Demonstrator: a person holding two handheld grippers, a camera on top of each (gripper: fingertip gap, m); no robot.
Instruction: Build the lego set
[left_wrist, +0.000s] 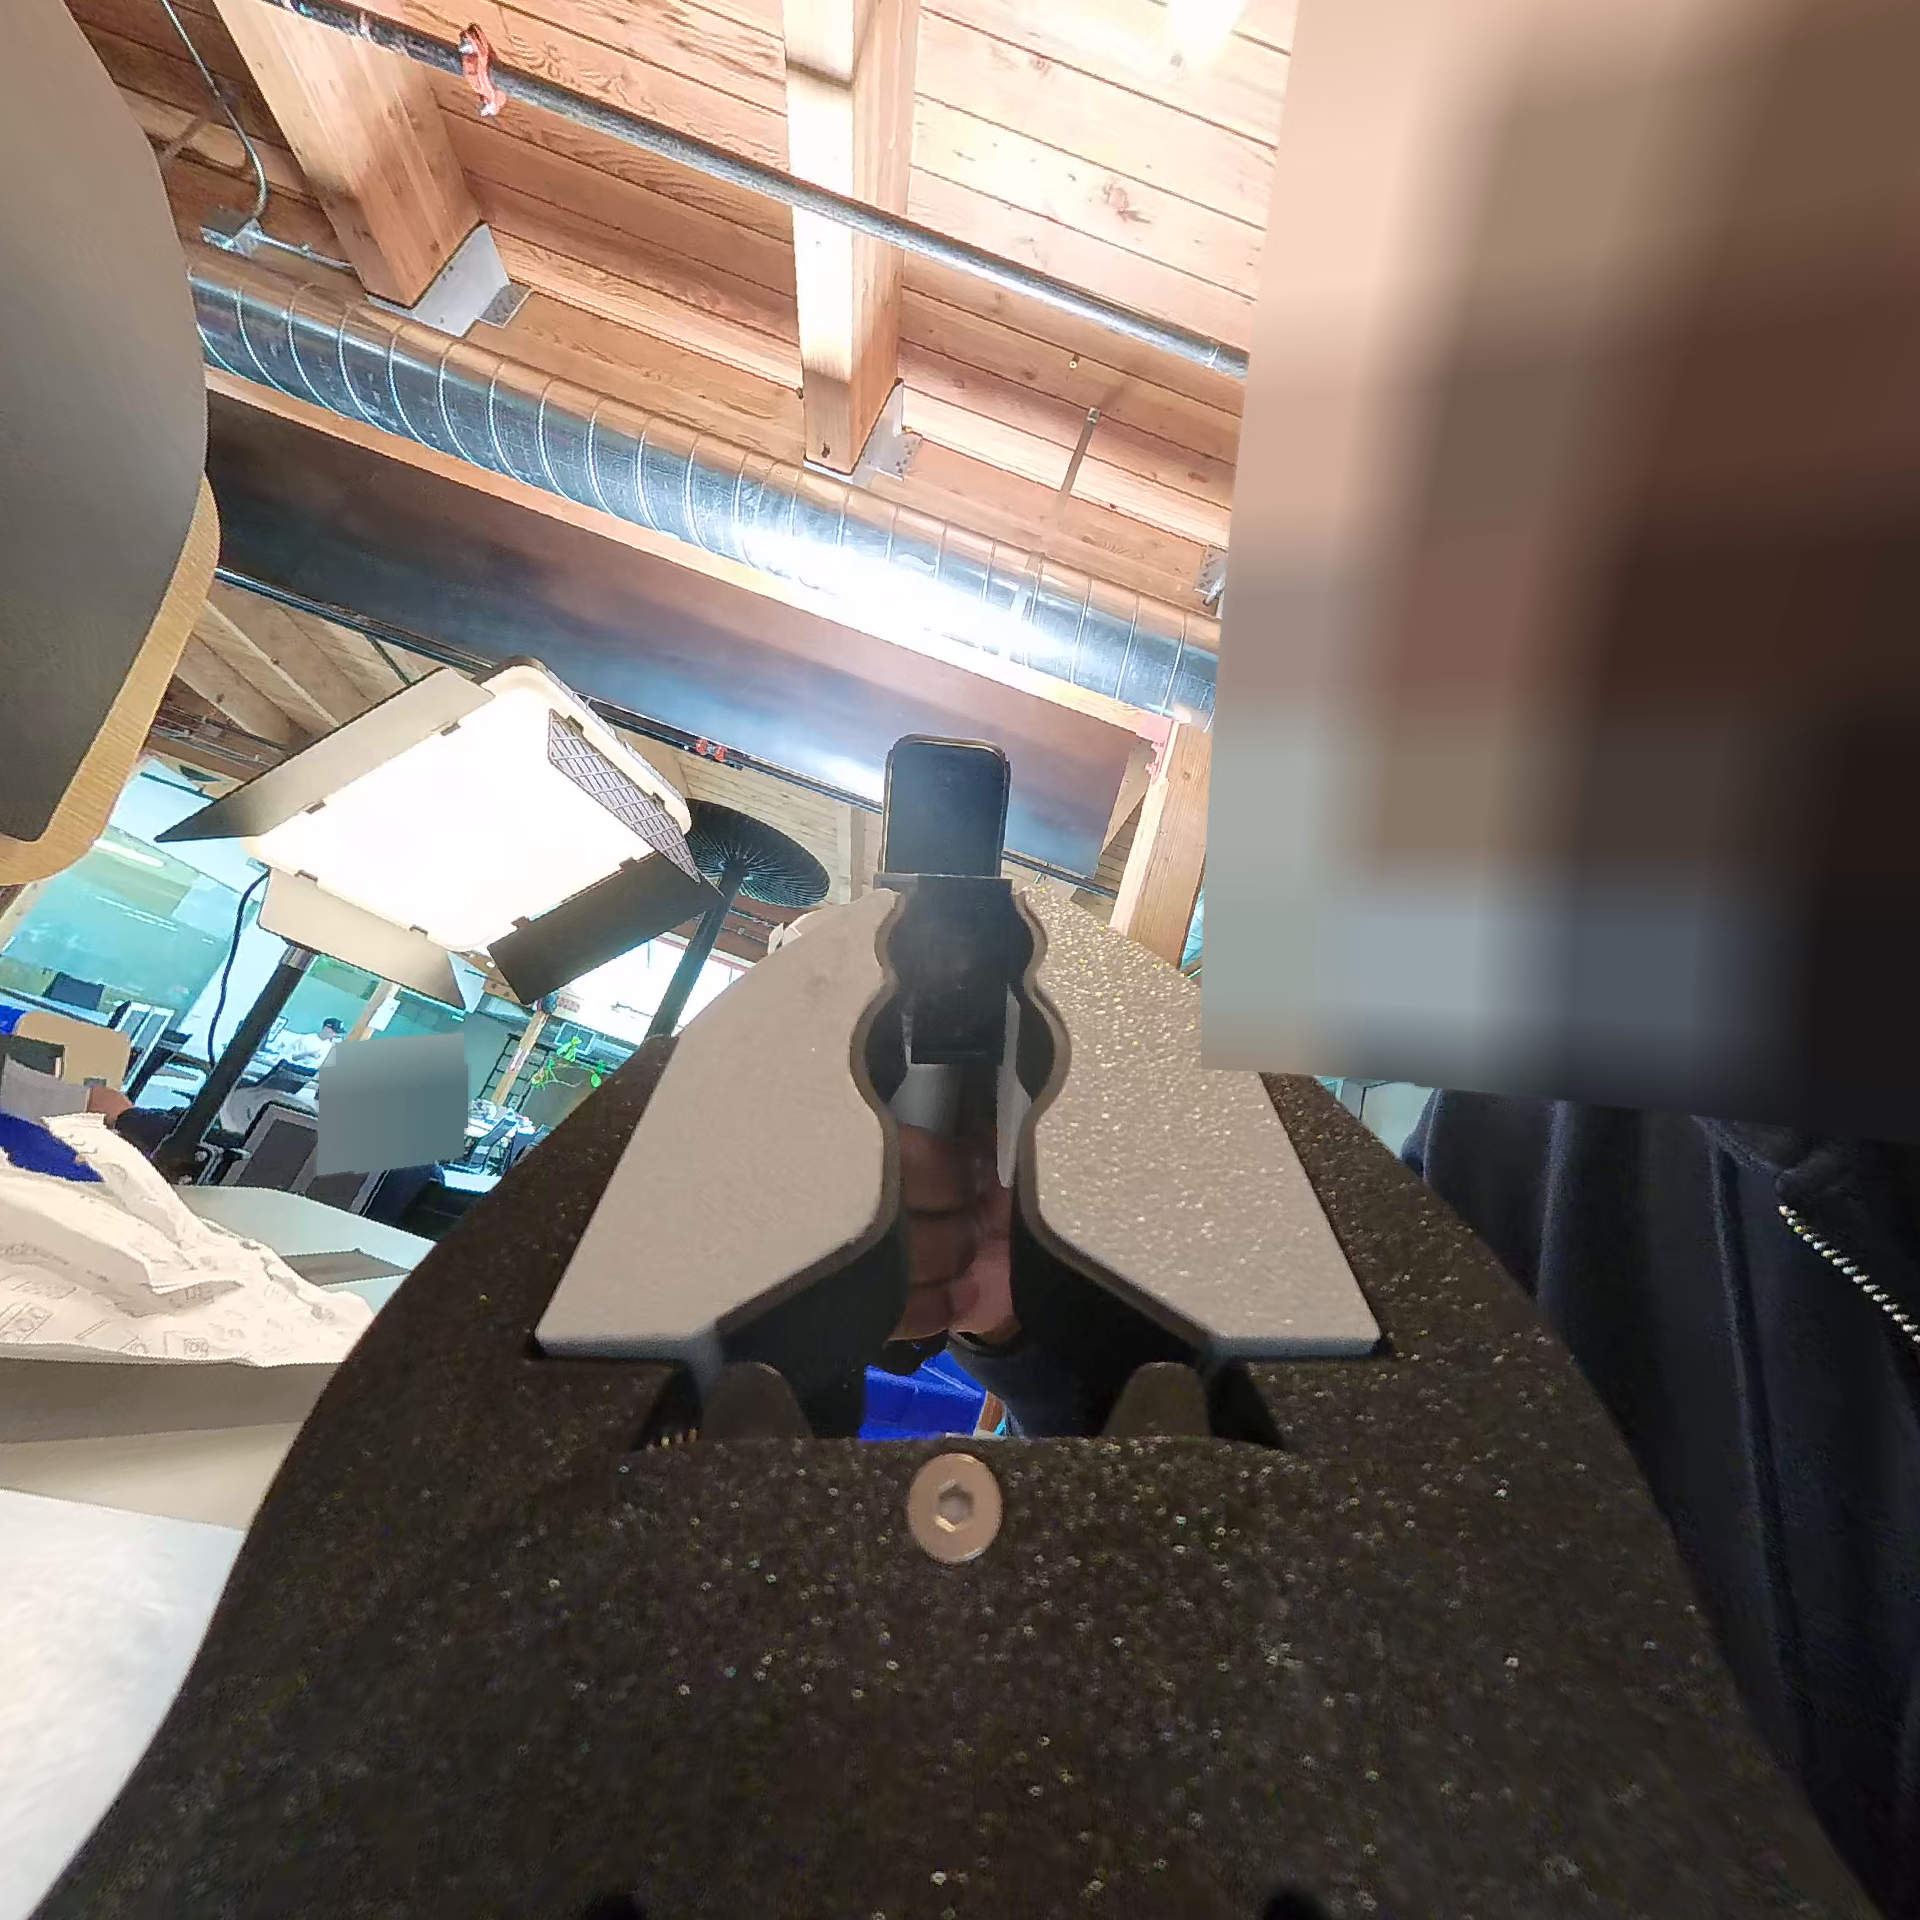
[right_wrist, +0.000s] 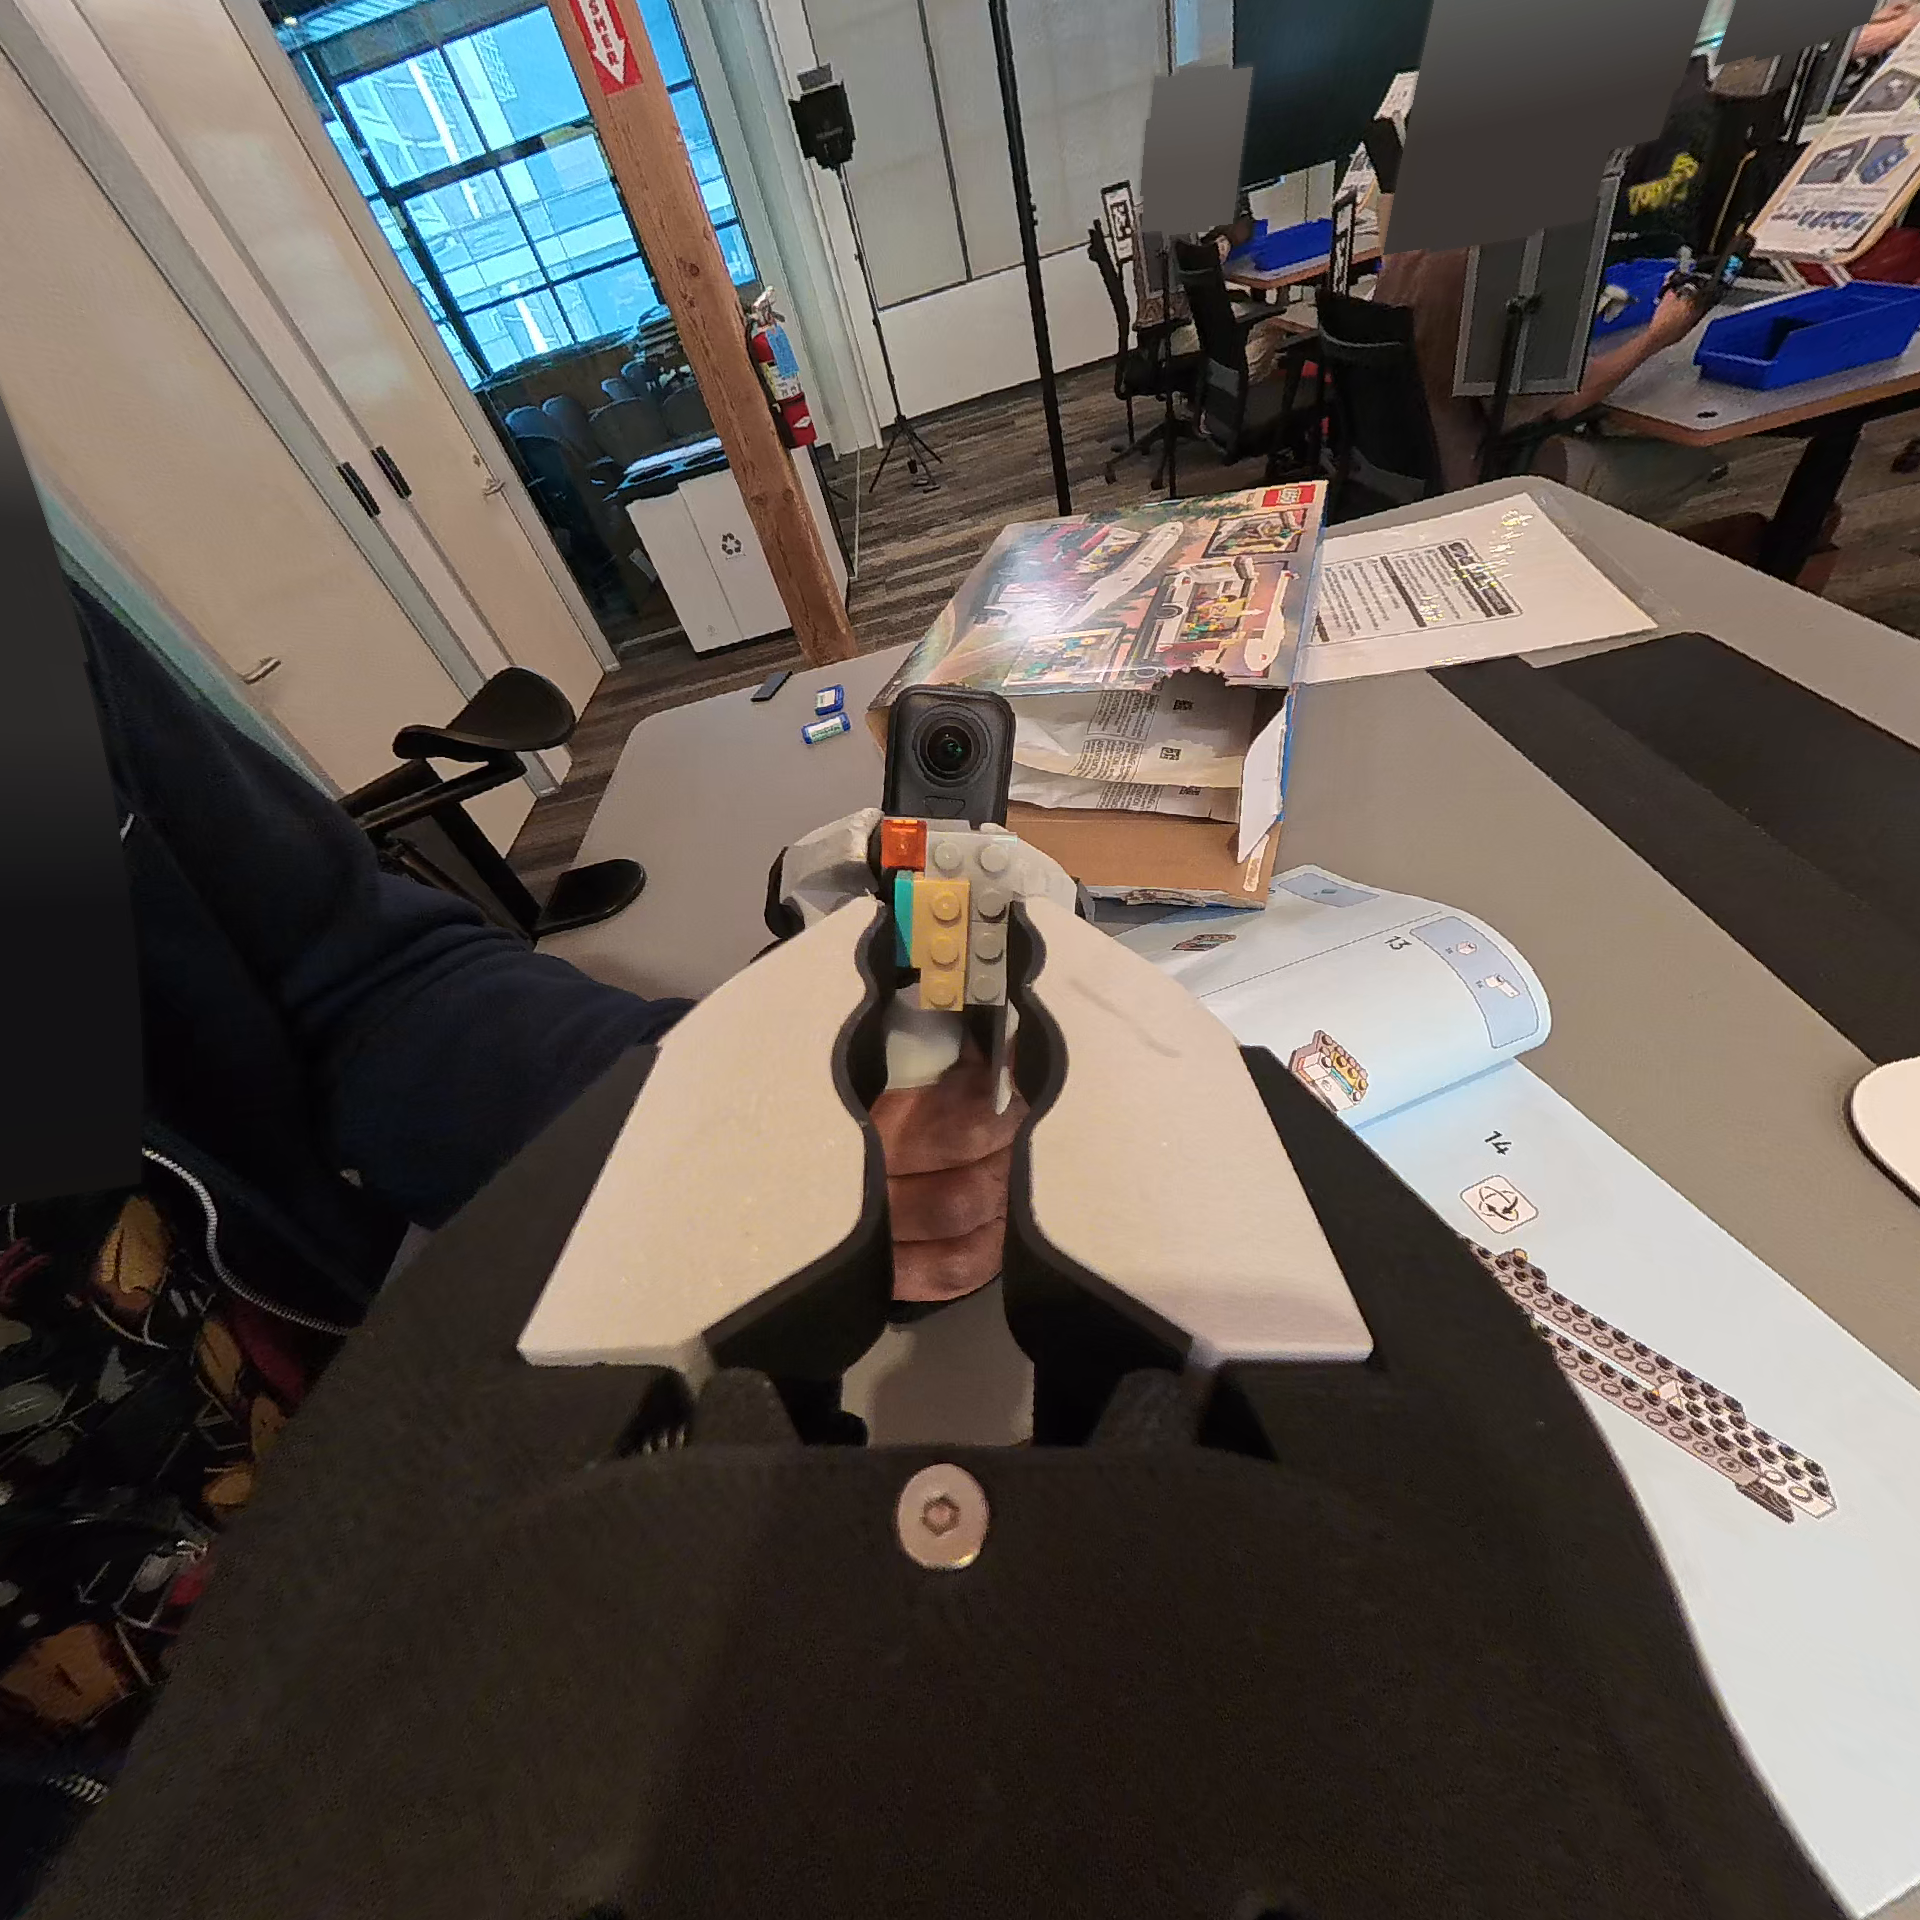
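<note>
The small brick assembly (right_wrist: 961, 920) sits upright between the two grippers, above the grey worktop (right_wrist: 717, 790), its long axis running along the fingers of the right gripper (right_wrist: 948, 935). Its studs face the right wrist camera: a tan plate beside grey plates, a teal sliver on the left edge and an orange transparent tile at the top left. The right gripper is closed narrowly on it, its pads pressing the sides. In the left wrist view the same piece shows as a dark silhouette (left_wrist: 951, 966), with the left gripper (left_wrist: 951, 935) closed narrowly on it too.

Below lies an open instruction booklet (right_wrist: 1455, 1039); the worktop's left edge gives onto a black chair (right_wrist: 488, 748). Behind stands a torn-open cardboard box (right_wrist: 1132, 665) holding printed paper bags (right_wrist: 1132, 748).
</note>
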